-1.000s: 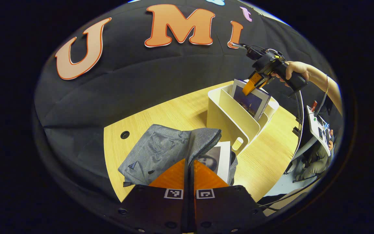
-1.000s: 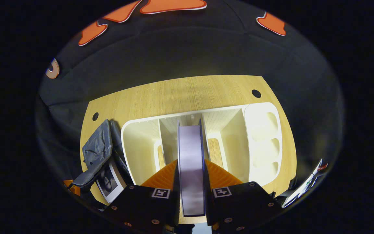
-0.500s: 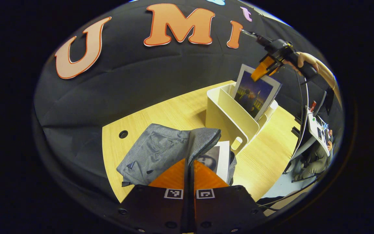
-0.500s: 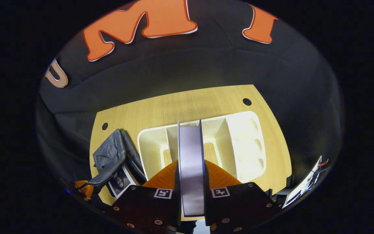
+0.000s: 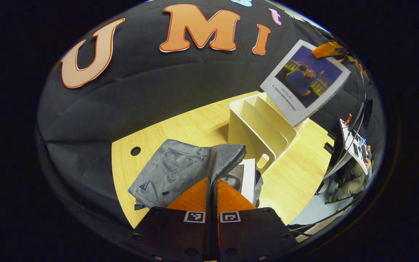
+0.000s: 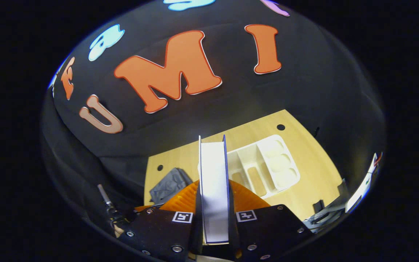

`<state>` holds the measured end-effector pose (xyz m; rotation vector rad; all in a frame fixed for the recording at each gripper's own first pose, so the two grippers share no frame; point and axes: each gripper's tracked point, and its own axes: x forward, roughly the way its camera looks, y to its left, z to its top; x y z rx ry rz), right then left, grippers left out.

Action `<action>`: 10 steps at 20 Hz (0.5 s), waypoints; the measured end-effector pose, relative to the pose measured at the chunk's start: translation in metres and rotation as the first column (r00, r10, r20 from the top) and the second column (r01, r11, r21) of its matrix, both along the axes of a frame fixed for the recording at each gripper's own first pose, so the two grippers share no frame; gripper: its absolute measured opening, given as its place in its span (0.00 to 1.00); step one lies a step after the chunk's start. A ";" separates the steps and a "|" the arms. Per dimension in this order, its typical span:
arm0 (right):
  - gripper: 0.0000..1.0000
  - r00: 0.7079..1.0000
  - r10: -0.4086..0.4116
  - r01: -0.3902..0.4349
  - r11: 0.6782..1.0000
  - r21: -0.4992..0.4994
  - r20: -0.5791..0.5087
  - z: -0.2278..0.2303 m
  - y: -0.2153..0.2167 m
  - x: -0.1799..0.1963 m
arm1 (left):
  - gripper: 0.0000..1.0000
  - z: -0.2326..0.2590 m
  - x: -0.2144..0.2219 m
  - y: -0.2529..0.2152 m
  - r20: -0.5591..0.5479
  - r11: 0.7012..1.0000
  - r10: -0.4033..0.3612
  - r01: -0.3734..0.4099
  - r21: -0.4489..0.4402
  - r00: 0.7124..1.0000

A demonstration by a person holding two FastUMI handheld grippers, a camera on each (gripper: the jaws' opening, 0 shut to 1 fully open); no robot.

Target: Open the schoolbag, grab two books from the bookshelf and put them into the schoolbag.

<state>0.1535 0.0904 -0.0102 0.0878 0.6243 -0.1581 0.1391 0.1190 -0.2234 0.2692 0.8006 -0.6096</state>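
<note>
The grey schoolbag [image 5: 173, 169] lies unzipped on the wooden table [image 5: 195, 123], and a book with a face on its cover [image 5: 240, 176] sticks out of its mouth. My left gripper [image 5: 211, 187] is shut on the bag's zipped edge and holds the flap up. A second book with a dark blue cover [image 5: 306, 82] hangs in the air above the cream bookshelf [image 5: 260, 125], pinched at its top corner by my right gripper [image 5: 324, 52]. In the right gripper view that book [image 6: 214, 171] stands edge-on between the fingers of the right gripper [image 6: 213, 183]. The bookshelf [image 6: 264, 163] and the schoolbag [image 6: 169, 183] lie far below it.
The bookshelf's slots [image 5: 267, 120] hold no books. A round cable hole [image 5: 135, 150] is in the table left of the bag. At the right, past the table's edge, stands a side desk with small items [image 5: 353, 140], and a person sits beside it [image 5: 355, 178].
My right gripper has lifted the blue book up out of the bookshelf slot until it hangs well above it. The left gripper has kept its hold on the bag.
</note>
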 end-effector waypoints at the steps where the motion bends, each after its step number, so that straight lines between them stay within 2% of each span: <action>1: 0.28 1.000 0.001 -0.002 0.999 0.054 0.014 -0.005 0.007 -0.013 | 0.01 0.001 -0.002 0.001 0.004 1.000 0.000 0.000 0.003 1.000; 4: 0.28 0.999 -0.022 0.011 0.971 0.241 0.046 -0.039 0.023 -0.041 | 0.00 0.003 -0.002 0.002 0.012 1.000 -0.003 0.003 0.011 1.000; 6: 0.28 0.997 -0.078 0.066 0.936 0.346 0.022 -0.082 0.022 -0.048 | 0.01 0.004 -0.003 0.001 0.012 1.000 -0.001 0.001 0.014 1.000; 8: 0.29 0.992 -0.129 0.115 0.872 0.476 -0.003 -0.121 0.023 -0.065 | 0.01 0.004 -0.002 0.002 0.013 1.000 0.001 -0.001 0.024 1.000; 10: 0.28 0.985 -0.170 0.144 0.793 0.592 -0.012 -0.152 0.024 -0.069 | 0.00 0.008 -0.002 0.000 0.020 0.999 -0.002 0.002 0.035 1.000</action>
